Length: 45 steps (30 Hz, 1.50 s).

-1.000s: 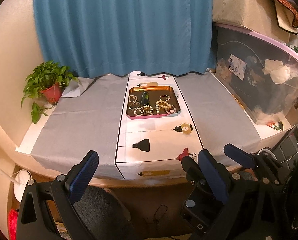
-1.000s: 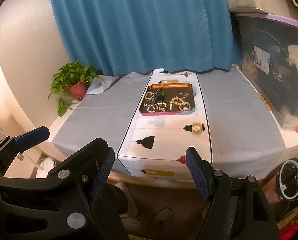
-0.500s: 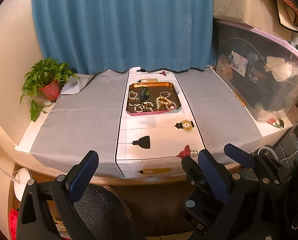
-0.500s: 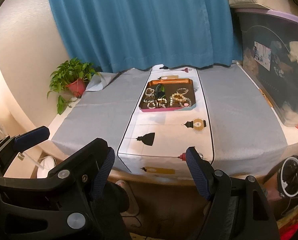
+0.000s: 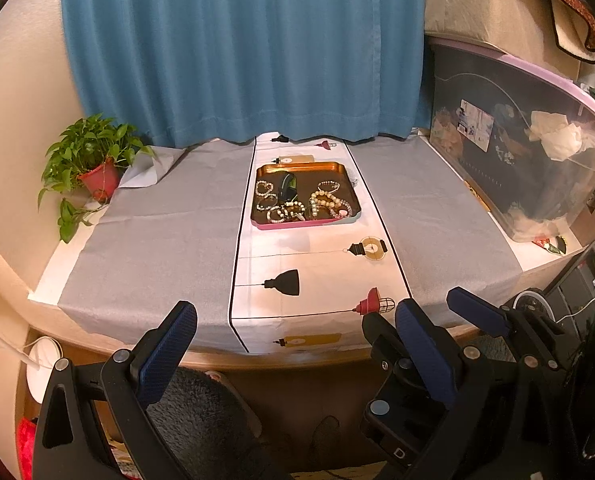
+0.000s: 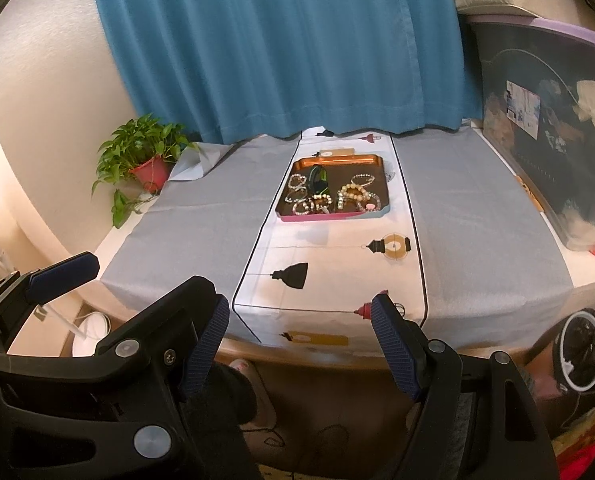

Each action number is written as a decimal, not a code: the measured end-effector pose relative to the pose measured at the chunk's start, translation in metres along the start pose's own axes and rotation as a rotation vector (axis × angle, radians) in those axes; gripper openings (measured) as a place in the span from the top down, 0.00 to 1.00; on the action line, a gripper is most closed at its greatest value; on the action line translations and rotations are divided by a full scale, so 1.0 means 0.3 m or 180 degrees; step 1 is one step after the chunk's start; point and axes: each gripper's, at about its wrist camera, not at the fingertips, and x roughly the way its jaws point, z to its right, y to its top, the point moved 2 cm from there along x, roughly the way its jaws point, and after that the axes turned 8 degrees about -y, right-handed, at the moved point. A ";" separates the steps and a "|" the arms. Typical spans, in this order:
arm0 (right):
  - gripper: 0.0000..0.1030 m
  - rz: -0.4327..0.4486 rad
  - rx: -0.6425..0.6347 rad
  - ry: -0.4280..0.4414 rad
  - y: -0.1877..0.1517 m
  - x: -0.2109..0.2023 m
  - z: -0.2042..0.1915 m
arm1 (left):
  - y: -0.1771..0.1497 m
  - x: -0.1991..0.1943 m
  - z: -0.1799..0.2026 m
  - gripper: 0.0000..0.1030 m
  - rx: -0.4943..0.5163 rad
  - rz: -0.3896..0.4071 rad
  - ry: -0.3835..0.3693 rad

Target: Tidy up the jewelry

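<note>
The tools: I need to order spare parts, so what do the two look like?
Both match. The left tool and right tool have black plastic frames with silver screw heads. Each finger carries a flat, dark blue, ribbed pad. No cables, markings or sleeves are visible.

A plain teal-blue curtain [image 5: 241,52] hangs behind a grey tablecloth [image 5: 157,232] crossed by a white runner [image 5: 317,264] printed with black, yellow and red lanterns. The tray [image 5: 297,167] is coppery orange with a pink front rim, and the green plant [image 5: 85,148] sits in a red pot [image 5: 97,180].
</note>
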 end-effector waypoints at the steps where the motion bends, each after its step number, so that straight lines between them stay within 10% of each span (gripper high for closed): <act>1: 0.28 0.0005 -0.0001 -0.0002 -0.001 0.000 0.000 | -0.001 0.001 0.000 0.04 -0.0002 0.0002 -0.0002; 45: 0.28 -0.0013 0.0007 0.0001 -0.024 0.002 -0.012 | -0.017 0.009 -0.011 0.04 0.0007 -0.0032 -0.0030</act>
